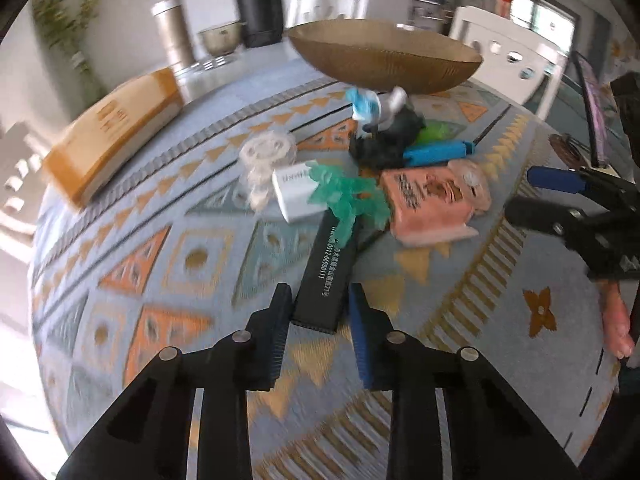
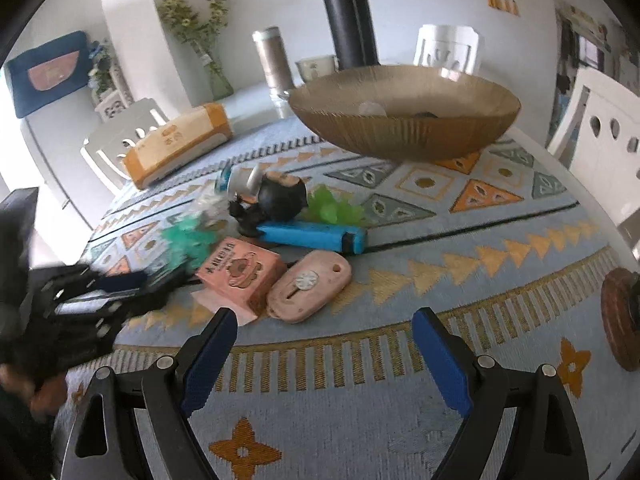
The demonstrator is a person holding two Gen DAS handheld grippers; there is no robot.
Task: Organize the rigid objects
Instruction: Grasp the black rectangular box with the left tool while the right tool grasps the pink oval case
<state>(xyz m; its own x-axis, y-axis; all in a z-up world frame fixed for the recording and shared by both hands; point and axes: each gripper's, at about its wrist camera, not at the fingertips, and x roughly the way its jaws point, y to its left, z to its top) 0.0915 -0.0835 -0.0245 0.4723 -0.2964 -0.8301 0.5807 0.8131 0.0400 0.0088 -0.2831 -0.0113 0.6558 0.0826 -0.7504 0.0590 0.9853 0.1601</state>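
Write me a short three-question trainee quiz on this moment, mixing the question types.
1. True or false: the left tool has its fingers on either side of the black bar with white print.
2. Multiple choice: what lies between the fingers of the right tool? A) the pink box B) the blue lighter C) nothing, only the patterned tablecloth
3. Fill in: the large ribbed bowl is ______ in colour.

Key: 1 true; 2 C; 3 amber-brown
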